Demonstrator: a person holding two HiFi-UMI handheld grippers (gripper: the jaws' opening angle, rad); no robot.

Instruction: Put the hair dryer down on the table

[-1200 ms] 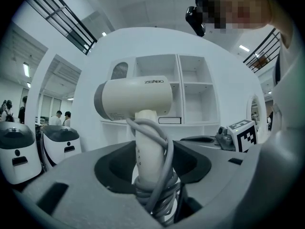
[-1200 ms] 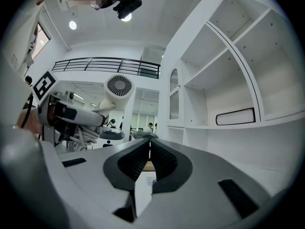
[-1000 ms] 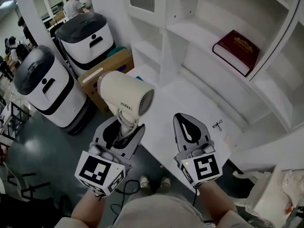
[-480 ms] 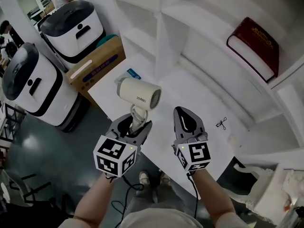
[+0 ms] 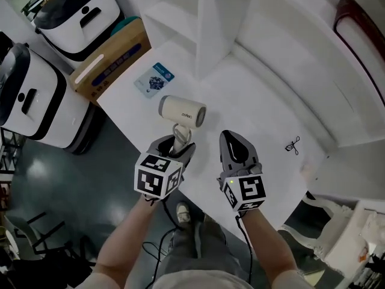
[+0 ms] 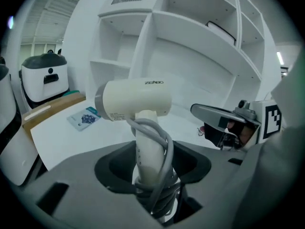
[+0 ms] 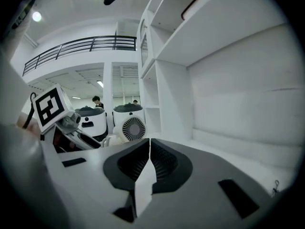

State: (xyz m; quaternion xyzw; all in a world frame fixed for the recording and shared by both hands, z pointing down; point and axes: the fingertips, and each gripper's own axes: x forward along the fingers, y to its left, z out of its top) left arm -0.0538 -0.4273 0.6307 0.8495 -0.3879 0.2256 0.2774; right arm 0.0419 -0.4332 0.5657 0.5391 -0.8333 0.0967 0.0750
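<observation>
Left tongs (image 5: 175,146) pinch the hair dryer (image 5: 182,111) by the handle — barrel crosswise just ahead, over the table (image 5: 258,119); right tongs (image 5: 236,150) pressed together alongside.

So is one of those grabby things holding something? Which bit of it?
Yes. The left gripper holds the hair dryer by its handle, low down where the cord is wound round it. The right gripper is shut and holds nothing.

The head view looks steeply down from above onto the table (image 5: 264,140); each gripper view sits low, close behind its own jaws, looking along them toward the shelves (image 6: 190,37); all three share the hair dryer (image 5: 182,110).
</observation>
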